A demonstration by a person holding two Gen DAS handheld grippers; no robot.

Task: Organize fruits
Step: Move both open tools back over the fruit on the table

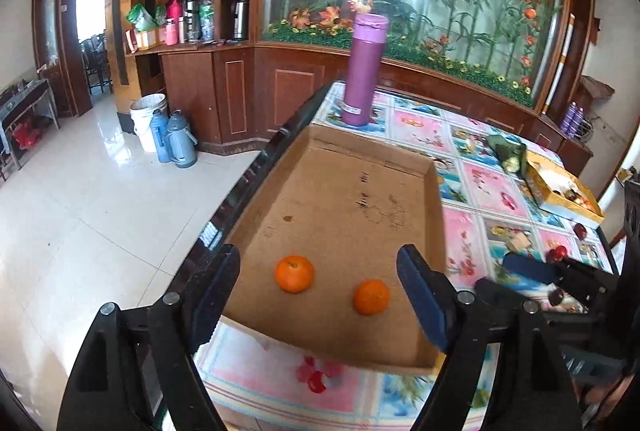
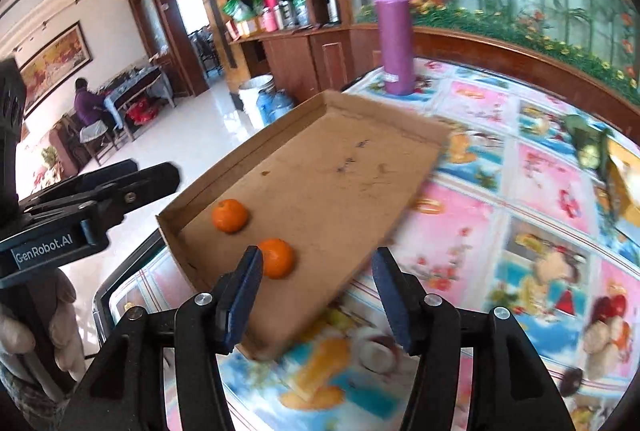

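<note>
Inside the shallow brown cardboard tray point(image 1: 340, 199) two small round orange tangerines point(image 1: 294, 274) point(image 1: 371, 296) are sitting loose near its front wall, right between the left gripper point(image 1: 318, 295)'s wide-spread fingers, nothing pinching them. Over at the tray's near corner the right gripper point(image 2: 316, 295) is hanging open too, its left finger point(image 2: 244, 287) just beside the nearer tangerine point(image 2: 276, 258), not clamping it. Behind the tray a tall purple cylindrical flask point(image 1: 365, 69) is standing upright. Right of the tray a yellow box point(image 1: 560, 187) and some dark red fruit point(image 1: 558, 253) are lying around. Under the tray a colourful flower-print tablecloth point(image 1: 472, 243) is covering the table, and glossy white floor tiles point(image 1: 80, 215) are showing left of it.
</note>
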